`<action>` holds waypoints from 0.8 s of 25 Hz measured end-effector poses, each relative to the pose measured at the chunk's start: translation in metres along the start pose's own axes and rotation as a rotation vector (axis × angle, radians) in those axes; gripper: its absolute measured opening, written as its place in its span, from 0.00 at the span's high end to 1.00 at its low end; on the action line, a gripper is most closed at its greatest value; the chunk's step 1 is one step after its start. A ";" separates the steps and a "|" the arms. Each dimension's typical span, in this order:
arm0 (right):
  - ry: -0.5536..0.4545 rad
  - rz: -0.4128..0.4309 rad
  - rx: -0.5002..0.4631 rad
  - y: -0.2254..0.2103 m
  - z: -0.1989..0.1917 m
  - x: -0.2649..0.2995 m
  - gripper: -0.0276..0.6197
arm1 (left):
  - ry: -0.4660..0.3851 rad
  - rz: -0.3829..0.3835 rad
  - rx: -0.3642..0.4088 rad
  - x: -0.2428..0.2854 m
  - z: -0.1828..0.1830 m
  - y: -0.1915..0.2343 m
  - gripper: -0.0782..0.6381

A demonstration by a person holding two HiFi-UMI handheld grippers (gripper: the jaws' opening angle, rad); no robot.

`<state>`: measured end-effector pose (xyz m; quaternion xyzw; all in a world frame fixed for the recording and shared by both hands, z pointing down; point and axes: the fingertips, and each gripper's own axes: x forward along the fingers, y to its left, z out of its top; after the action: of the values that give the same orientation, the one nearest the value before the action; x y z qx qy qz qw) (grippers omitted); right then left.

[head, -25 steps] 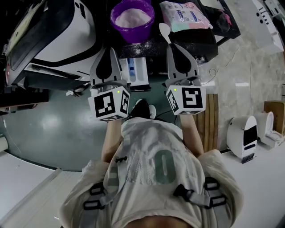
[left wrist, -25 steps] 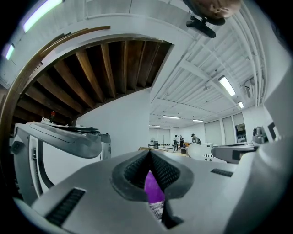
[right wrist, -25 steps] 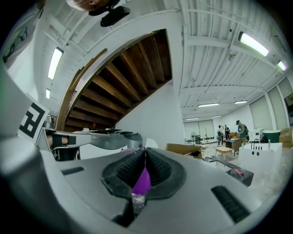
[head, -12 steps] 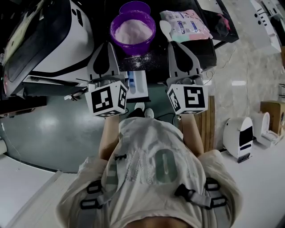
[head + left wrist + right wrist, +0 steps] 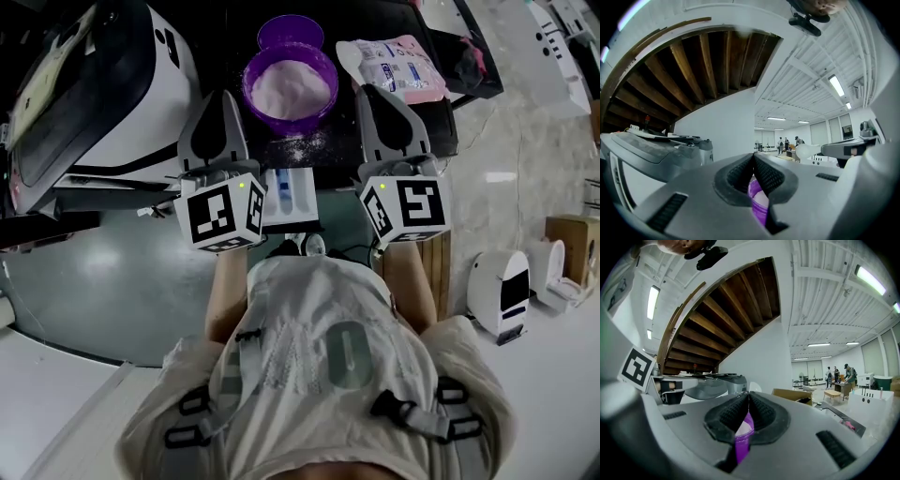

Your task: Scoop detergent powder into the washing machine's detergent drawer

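Left gripper [image 5: 222, 97] has its fingers pressed together on nothing. Low between the grippers, the detergent drawer [image 5: 286, 195] stands pulled open. At upper centre, a purple bowl [image 5: 251, 89] holds pale powder [image 5: 291, 89], between both sets of fingertips. Right gripper [image 5: 369, 90] has its fingers clamped on a white scoop [image 5: 752, 387], clear of the powder.

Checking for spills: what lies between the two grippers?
In the head view, the open detergent drawer lies between the left gripper and the right gripper; spilled powder dusts the dark top beyond it.

Pale T-shirt [image 5: 323, 352] (grey strap harness [image 5: 412, 414]).
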<state>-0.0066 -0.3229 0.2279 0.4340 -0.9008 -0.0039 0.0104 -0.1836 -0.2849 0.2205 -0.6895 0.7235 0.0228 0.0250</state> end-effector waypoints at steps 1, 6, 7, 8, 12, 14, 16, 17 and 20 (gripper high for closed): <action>0.008 0.008 0.004 0.001 0.002 0.003 0.94 | 0.000 -0.002 0.000 0.002 0.002 0.000 0.86; 0.023 0.033 0.006 0.002 0.008 0.014 0.94 | -0.003 -0.013 0.001 0.009 0.009 0.001 0.86; 0.025 0.038 0.001 0.002 0.008 0.017 0.94 | -0.004 -0.012 0.000 0.010 0.008 0.003 0.86; 0.029 0.046 -0.004 0.003 0.007 0.019 0.94 | -0.004 -0.010 -0.001 0.011 0.006 0.004 0.86; 0.059 0.088 -0.038 0.008 0.002 0.028 0.94 | 0.008 -0.001 -0.013 0.010 -0.003 0.011 0.86; 0.082 0.114 -0.071 0.010 -0.003 0.035 0.94 | 0.012 0.002 -0.016 0.010 -0.006 0.014 0.86; 0.121 0.151 -0.105 0.012 -0.007 0.041 0.94 | 0.016 0.004 -0.010 0.010 -0.010 0.016 0.86; 0.148 0.174 -0.124 0.013 -0.009 0.045 0.94 | 0.017 0.006 -0.007 0.011 -0.012 0.017 0.86; 0.249 0.255 -0.203 0.018 -0.016 0.059 0.94 | 0.024 0.013 -0.013 0.014 -0.016 0.021 0.86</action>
<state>-0.0572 -0.3573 0.2451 0.3105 -0.9351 -0.0398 0.1659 -0.2056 -0.2986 0.2356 -0.6850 0.7282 0.0195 0.0117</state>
